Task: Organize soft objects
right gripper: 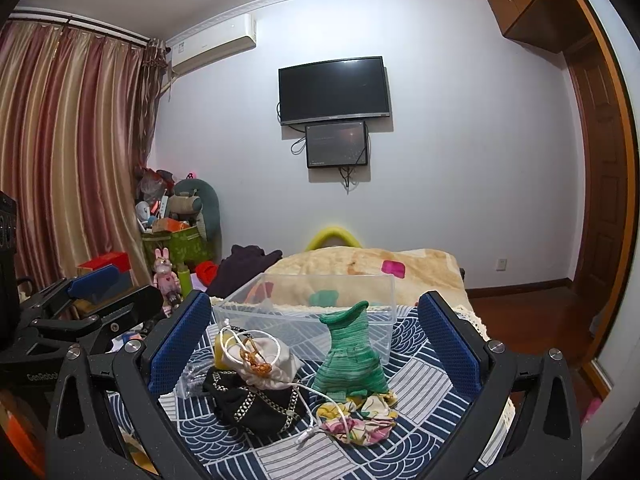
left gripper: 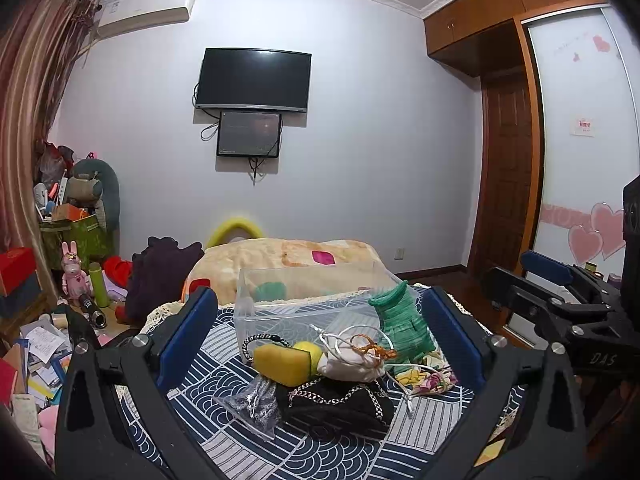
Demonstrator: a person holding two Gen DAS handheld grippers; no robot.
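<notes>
A pile of soft things lies on the blue patterned cloth (left gripper: pixel 224 412) in front of a clear plastic bin (left gripper: pixel 280 304). It holds a green knitted piece (left gripper: pixel 404 324), a white drawstring pouch (left gripper: pixel 354 362), a yellow sponge (left gripper: pixel 280 362), a black chain-trimmed pouch (left gripper: pixel 340 404), a floral pouch (left gripper: pixel 428 380) and a clear bag of dark bits (left gripper: pixel 256 400). My left gripper (left gripper: pixel 320 340) is open and empty, its blue pads either side of the pile. My right gripper (right gripper: pixel 316 344) is open and empty over the same pile: green piece (right gripper: pixel 352 356), white pouch (right gripper: pixel 264 364), black pouch (right gripper: pixel 256 400), floral pouch (right gripper: pixel 360 420), bin (right gripper: pixel 312 304).
A folded beige blanket (left gripper: pixel 288 264) lies behind the bin, with dark clothing (left gripper: pixel 160 276) to its left. Cluttered boxes and toys (left gripper: pixel 76 232) fill the left floor. A wooden wardrobe (left gripper: pixel 504 160) stands at the right. The right gripper shows in the left wrist view (left gripper: pixel 560 304).
</notes>
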